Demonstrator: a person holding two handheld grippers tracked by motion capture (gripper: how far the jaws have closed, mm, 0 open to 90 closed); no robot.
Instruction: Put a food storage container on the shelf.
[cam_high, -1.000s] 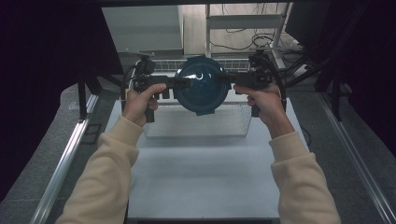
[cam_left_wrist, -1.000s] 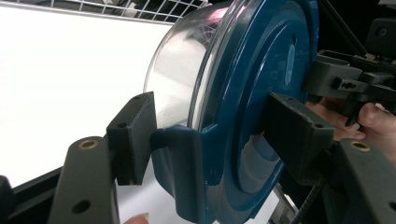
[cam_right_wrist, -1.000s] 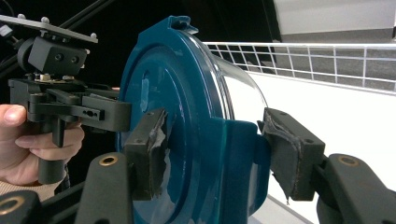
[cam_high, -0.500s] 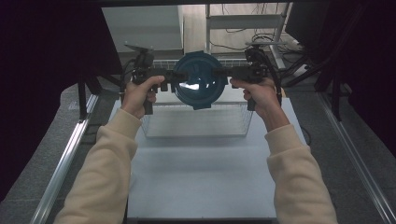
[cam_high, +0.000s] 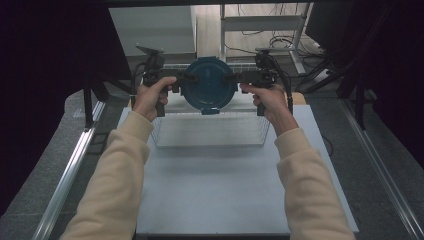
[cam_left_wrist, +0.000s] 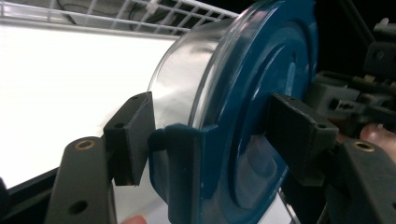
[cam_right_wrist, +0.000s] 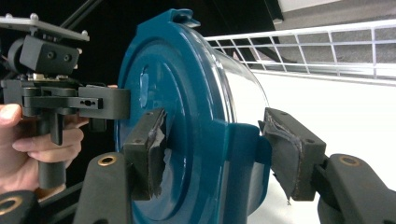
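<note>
nearest in the high view: two cream sleeves (cam_high: 117, 170) coming up from the bottom edge over a white table (cam_high: 215, 200), hands wrapped round the grips. just past them, a wire basket (cam_high: 210, 131) sitting on the table. above its far side, a container (cam_high: 207, 86) with a blue lid held up in the air between both grippers, lid facing the camera, small tab pointing down. left gripper (cam_high: 176, 80) clamped on the container's left edge, right gripper (cam_high: 237, 77) clamped on its right edge, roughly level with each other. up close from the left gripper view: jaws closed on the container (cam_left_wrist: 252, 112), one pad on the clear body side, the other pressed on the lid face, a lid latch sitting between them. same deal from the right gripper view: jaws gripping the container (cam_right_wrist: 187, 116) rim, one worn pad on the lid, one on the clear side, with the left gripper (cam_right_wrist: 105, 102) visible across the lid. farther back: basket wire, then a shelf frame (cam_high: 260, 30) and cables (cam_high: 280, 42) on the floor behind the table
</note>
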